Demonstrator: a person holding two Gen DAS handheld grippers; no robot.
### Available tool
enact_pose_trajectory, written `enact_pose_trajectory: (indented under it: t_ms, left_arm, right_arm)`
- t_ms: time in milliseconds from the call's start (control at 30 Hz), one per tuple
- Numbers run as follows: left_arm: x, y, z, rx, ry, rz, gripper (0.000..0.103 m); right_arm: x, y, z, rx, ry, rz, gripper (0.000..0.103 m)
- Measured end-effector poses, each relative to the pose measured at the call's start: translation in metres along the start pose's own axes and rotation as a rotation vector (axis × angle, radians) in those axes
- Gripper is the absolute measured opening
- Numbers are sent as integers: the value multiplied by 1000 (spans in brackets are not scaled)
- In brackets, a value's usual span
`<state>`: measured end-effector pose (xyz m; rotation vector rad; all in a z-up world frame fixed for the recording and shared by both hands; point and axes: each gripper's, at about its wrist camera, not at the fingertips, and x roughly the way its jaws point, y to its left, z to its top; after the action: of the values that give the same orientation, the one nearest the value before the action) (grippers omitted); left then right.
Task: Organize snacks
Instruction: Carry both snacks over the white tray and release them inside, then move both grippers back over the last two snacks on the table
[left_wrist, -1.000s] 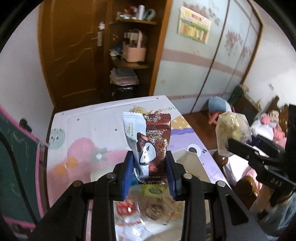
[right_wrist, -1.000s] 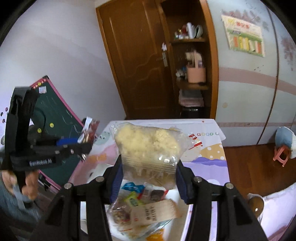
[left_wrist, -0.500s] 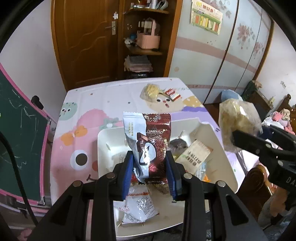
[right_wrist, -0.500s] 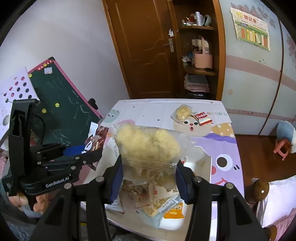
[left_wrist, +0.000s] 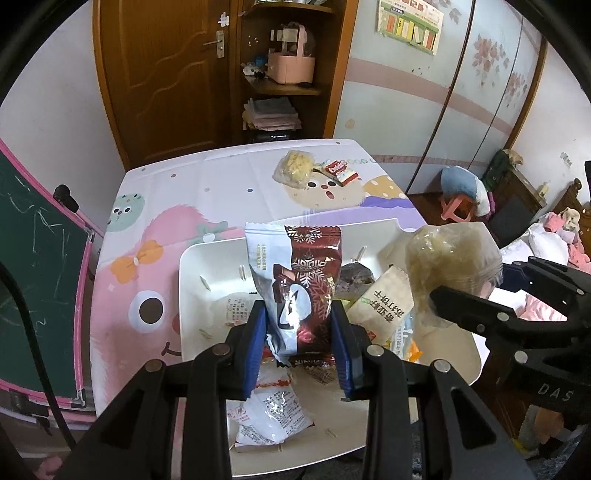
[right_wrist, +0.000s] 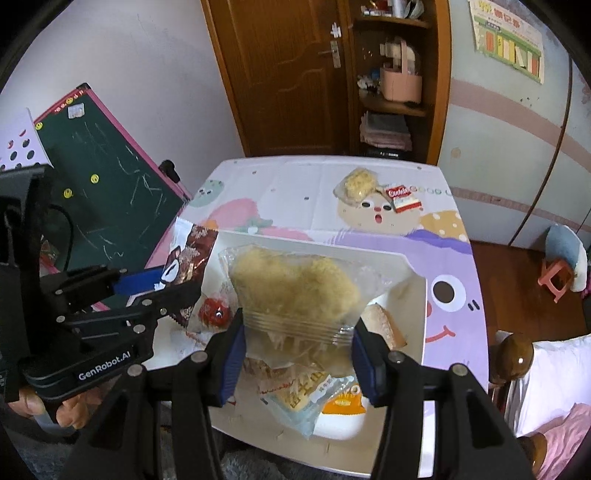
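My left gripper (left_wrist: 299, 343) is shut on a brown and white snowflake snack packet (left_wrist: 299, 284) and holds it upright above a white tray (left_wrist: 207, 254). It also shows in the right wrist view (right_wrist: 188, 258). My right gripper (right_wrist: 299, 350) is shut on a clear bag of yellow crumbly snack (right_wrist: 295, 288), held above the same tray (right_wrist: 410, 273); the bag also shows in the left wrist view (left_wrist: 450, 262). Several wrapped snacks lie in the tray, among them a beige packet (left_wrist: 380, 306) and a white packet (left_wrist: 269, 413).
A second clear bag of yellow snack (left_wrist: 293, 168) and a small red and white packet (left_wrist: 340, 170) lie on the far side of the cartoon tablecloth (left_wrist: 147, 229). A green chalkboard (left_wrist: 33, 266) stands left. A wooden door and shelf stand behind the table.
Both grippers have risen and tilted down with their snacks still held. The tray and the far table, hidden at first, have come into full view below them.
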<state>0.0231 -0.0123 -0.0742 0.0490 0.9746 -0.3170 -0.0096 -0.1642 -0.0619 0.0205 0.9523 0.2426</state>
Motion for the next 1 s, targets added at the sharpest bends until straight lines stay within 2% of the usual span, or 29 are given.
enact_pose_trajectory:
  t_ms: [67, 133, 200, 267, 467, 633, 1000]
  left_arm:
    - [2, 0, 0, -8, 5, 4, 35]
    - [1, -1, 0, -19, -3, -2, 44]
    - [-1, 0, 0, -26, -19, 2, 70]
    - [-5, 0, 0, -27, -40, 0, 75]
    - [-4, 2, -2, -31, -31, -4, 80]
    - [-4, 7, -3, -62, -32, -11, 82]
    - [-3, 4, -3, -54, -29, -9, 82]
  right_arm:
    - [3, -1, 1, 1, 17, 0, 54]
    - [7, -1, 1, 8, 36, -2, 54]
    - [10, -4, 1, 23, 53, -2, 56]
    - [11, -7, 0, 33, 56, -7, 56]
    - [12, -7, -1, 41, 58, -12, 56]
    - [15, -5, -1, 38, 72, -14, 60]
    - [25, -13, -5, 59, 95, 5, 61]
